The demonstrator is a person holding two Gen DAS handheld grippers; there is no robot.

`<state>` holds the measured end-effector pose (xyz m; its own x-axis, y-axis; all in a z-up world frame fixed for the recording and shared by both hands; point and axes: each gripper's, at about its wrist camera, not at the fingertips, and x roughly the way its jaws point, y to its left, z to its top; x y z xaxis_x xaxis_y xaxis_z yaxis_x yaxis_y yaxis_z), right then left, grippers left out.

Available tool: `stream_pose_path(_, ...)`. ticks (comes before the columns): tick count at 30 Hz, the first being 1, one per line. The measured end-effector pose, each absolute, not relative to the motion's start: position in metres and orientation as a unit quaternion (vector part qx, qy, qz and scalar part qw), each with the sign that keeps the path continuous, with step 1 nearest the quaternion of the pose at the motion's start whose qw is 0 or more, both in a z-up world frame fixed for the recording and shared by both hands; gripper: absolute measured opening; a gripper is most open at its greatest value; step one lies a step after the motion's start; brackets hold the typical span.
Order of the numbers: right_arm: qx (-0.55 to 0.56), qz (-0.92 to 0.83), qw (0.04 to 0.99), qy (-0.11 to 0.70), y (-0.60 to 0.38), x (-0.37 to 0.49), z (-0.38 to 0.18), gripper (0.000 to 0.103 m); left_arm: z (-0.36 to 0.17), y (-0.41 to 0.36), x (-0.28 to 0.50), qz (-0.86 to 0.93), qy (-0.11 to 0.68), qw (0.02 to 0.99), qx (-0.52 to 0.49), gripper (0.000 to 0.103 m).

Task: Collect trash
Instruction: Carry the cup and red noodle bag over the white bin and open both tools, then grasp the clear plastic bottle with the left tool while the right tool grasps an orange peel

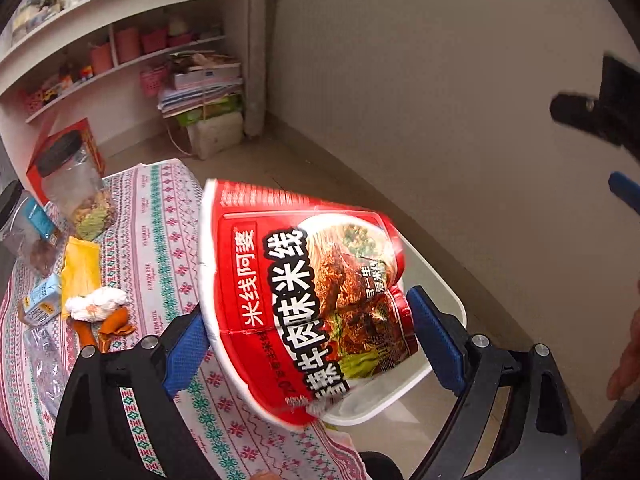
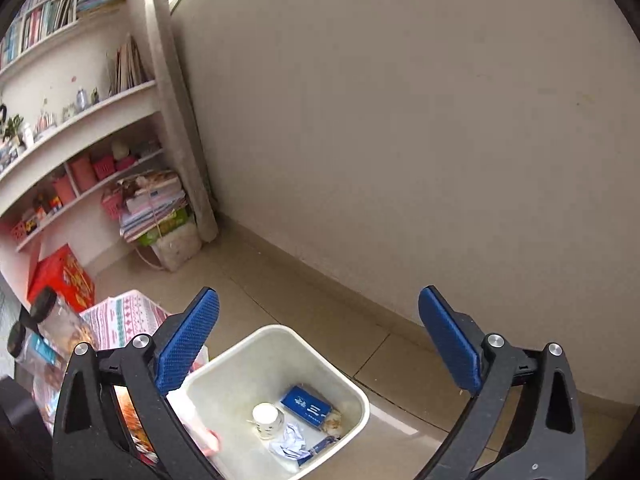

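Beige wall corner, tiled floor. Left gripper [image 1: 308, 332] clamps noodle bowl [image 1: 304, 300] past table edge [image 1: 168, 216], above white bin [image 2: 276, 360], probably to drop. Right gripper [image 2: 320, 344] spread wide, empty.

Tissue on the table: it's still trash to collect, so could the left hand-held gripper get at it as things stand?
Probably not yet. The left hand-held gripper is shut on the noodle bowl over the bin; the tissue lies uncovered on the table to its left.
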<state>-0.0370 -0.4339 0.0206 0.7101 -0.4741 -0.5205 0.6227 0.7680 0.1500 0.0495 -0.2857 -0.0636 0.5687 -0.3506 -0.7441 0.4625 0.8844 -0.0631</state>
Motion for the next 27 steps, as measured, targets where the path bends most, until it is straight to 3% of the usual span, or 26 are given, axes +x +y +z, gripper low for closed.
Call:
stream_pose_path(9,0.114,-0.295,0.918,0.240,-0.410,-0.024,0.020,0.096,-0.065,-0.260,0.045,-0.198,0.411,0.887,0.080,0.094)
stream_pose_path(27,-0.025,-0.181,0.933,0.309,-0.283,0.041,-0.007,0.096,-0.083,-0.087,0.071,-0.010,0.451,0.891,0.047,0.094)
